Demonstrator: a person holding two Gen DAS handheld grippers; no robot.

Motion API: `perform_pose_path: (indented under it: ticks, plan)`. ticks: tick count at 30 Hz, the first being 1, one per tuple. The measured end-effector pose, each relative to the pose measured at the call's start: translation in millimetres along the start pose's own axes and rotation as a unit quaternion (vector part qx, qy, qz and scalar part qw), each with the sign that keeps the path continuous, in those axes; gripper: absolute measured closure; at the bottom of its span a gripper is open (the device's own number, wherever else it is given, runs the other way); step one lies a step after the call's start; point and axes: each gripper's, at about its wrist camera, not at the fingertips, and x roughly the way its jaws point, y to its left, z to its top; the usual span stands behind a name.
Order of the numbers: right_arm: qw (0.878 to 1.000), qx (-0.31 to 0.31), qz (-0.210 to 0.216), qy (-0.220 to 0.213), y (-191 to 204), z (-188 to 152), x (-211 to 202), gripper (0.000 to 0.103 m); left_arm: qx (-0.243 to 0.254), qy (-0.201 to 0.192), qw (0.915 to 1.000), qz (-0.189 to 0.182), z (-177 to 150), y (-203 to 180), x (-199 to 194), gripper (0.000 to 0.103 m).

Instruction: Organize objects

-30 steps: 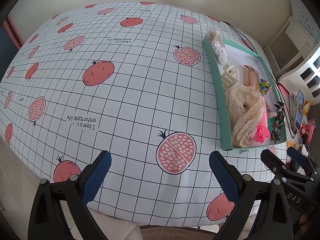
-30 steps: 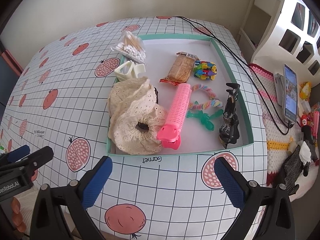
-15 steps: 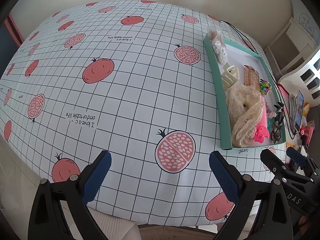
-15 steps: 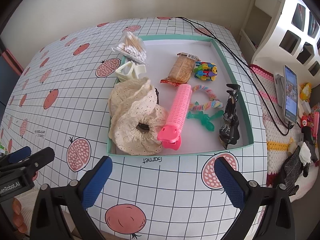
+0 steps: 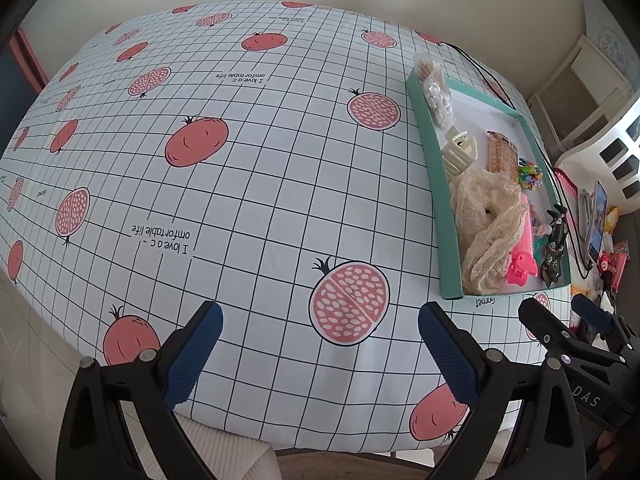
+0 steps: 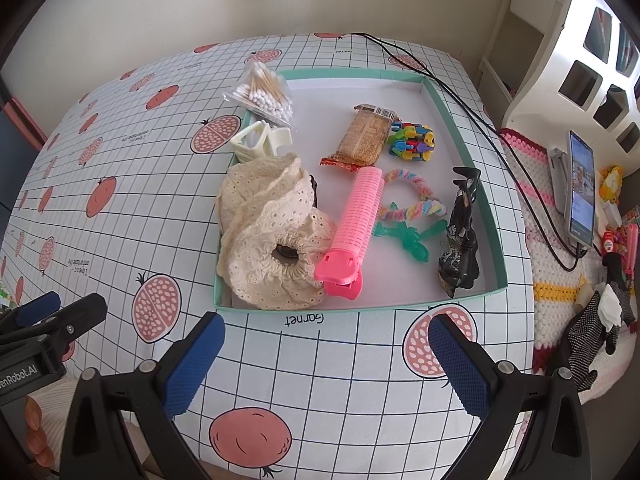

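A shallow teal tray [image 6: 492,216] [image 5: 434,184] sits on the pomegranate-print tablecloth [image 5: 248,184]. It holds a cream lace scrunchie [image 6: 268,236], a pink hair roller clip [image 6: 354,224], a snack bar [image 6: 362,138], a multicoloured link toy [image 6: 412,142], a pastel twisted ring [image 6: 416,196], a green clip [image 6: 412,238], a black hair claw [image 6: 460,240] and a cream hair claw [image 6: 260,140]. A cotton swab bag [image 6: 266,94] leans on the tray's far left corner. My right gripper [image 6: 326,354] is open near the tray's front edge. My left gripper [image 5: 320,344] is open over bare cloth to the left.
A black cable [image 6: 452,92] runs over the tray's far right corner down to a phone [image 6: 580,184] on a crocheted mat [image 6: 560,280]. White shelving [image 6: 580,52] stands at the right. The table's front edge lies just under both grippers.
Both views have drifted slightly; the tray and its contents have stayed put. Both grippers remain open.
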Motion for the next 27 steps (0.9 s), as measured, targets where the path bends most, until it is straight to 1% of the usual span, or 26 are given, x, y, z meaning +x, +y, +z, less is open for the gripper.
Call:
perform_pose_path:
  ticks: [27]
  plan:
    - [1.0, 0.0, -0.001, 0.002, 1.5, 0.2, 1.0, 0.0, 0.001, -0.015, 0.9999, 0.0, -1.6, -2.7, -5.7, 0.005]
